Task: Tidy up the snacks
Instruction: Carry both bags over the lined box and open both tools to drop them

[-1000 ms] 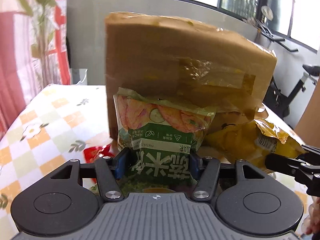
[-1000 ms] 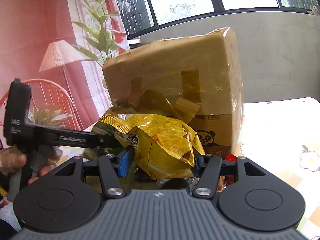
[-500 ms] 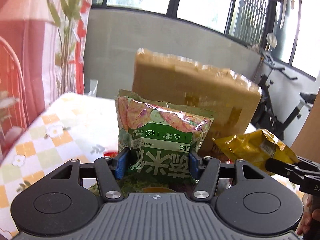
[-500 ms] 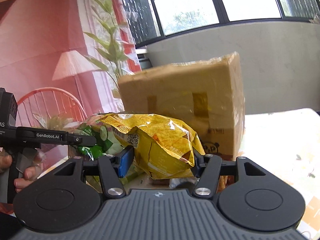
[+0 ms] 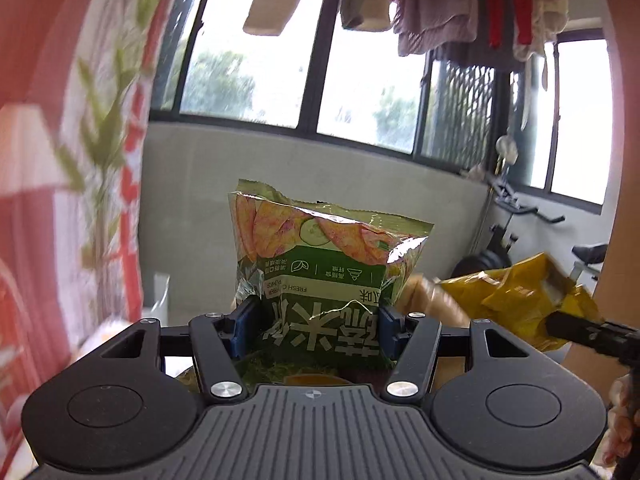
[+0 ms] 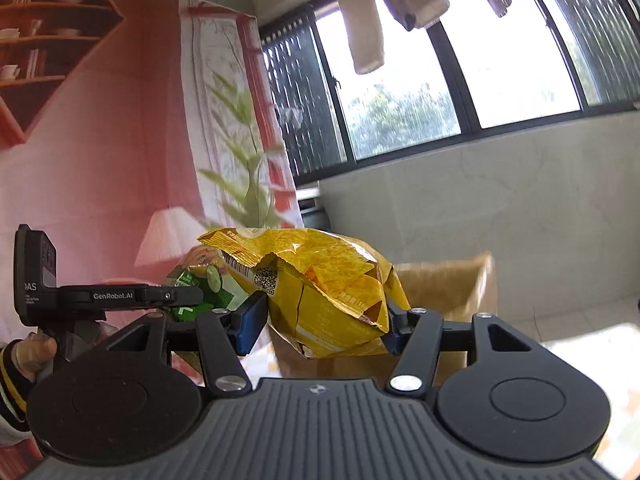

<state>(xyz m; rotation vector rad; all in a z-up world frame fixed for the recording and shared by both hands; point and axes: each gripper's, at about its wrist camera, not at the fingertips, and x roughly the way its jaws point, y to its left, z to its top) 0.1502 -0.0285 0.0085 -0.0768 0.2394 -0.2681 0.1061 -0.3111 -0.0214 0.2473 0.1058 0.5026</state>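
Observation:
My left gripper [image 5: 312,326] is shut on a green snack bag [image 5: 326,264] printed with crackers and cucumber slices; the bag stands upright between the blue pads. Off to the right in the left wrist view hangs a crumpled yellow snack bag [image 5: 516,300], pinched by the other gripper's dark finger. In the right wrist view my right gripper [image 6: 320,328] is shut on that yellow snack bag [image 6: 320,288]. The green bag [image 6: 204,284] and the left gripper's body [image 6: 112,296] show at its left. A brown cardboard box [image 6: 444,292] stands low behind the yellow bag.
A grey low wall [image 5: 192,208] and dark-framed windows fill the background, with laundry [image 5: 460,4] hanging overhead. An exercise bike [image 5: 516,216] stands at the right. A pink printed backdrop [image 6: 100,160] covers the left side. A strip of the patterned table [image 6: 588,348] shows at lower right.
Both grippers have risen with their bags. The cardboard box and the table have sunk almost out of the left wrist view and low in the right wrist view; windows and laundry now fill the frames.

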